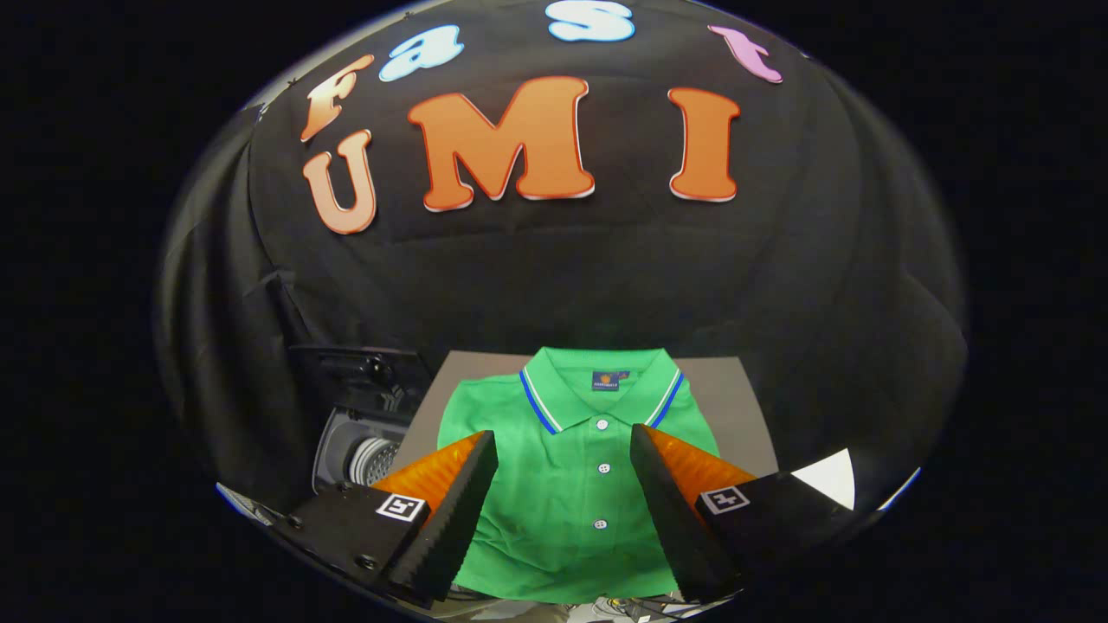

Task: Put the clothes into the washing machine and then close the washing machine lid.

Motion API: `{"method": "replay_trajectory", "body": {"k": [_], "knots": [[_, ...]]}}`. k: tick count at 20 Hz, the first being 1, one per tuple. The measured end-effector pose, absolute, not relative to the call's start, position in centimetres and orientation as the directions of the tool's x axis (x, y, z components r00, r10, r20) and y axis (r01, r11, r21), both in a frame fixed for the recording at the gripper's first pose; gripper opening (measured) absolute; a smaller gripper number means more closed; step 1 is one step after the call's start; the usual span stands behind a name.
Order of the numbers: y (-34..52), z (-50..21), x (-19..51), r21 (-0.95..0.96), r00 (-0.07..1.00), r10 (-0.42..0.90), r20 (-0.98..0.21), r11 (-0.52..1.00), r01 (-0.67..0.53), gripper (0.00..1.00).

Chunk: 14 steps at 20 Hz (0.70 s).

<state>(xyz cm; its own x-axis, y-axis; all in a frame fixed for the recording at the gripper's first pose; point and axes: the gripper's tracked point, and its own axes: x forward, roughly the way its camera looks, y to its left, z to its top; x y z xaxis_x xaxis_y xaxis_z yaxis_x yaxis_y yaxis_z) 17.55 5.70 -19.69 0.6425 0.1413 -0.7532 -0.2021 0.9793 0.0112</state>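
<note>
Gripper view: shirt (571, 484) between parted tongs (563, 467).

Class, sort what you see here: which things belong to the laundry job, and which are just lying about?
Belongs to the job:
- green polo shirt, folded flat on the grey table
- washing machine, lid up, beside the table
- claw, open, its fingers either side of the shirt, not touching it

Just lying about:
- white sheet beyond one finger
- cables at the table's near edge

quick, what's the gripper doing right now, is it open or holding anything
Hand-held gripper: open, holding nothing; its fingers are spread above the folded green polo shirt, which shows between them.
</note>
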Motion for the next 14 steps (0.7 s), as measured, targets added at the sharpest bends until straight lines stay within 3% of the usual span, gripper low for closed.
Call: {"method": "replay_trajectory", "body": {"k": [9, 12, 14], "knots": [[2.8, -27.4, 15.8, 0.004, 0.340, 0.057, -0.939, 0.988, -0.154, 0.99], [2.7, -27.2, 16.4, -0.035, 0.357, 0.033, -0.933, 0.983, -0.182, 0.99], [2.9, -27.4, 16.1, -0.037, 0.344, 0.019, -0.939, 0.987, -0.156, 0.82]]}}
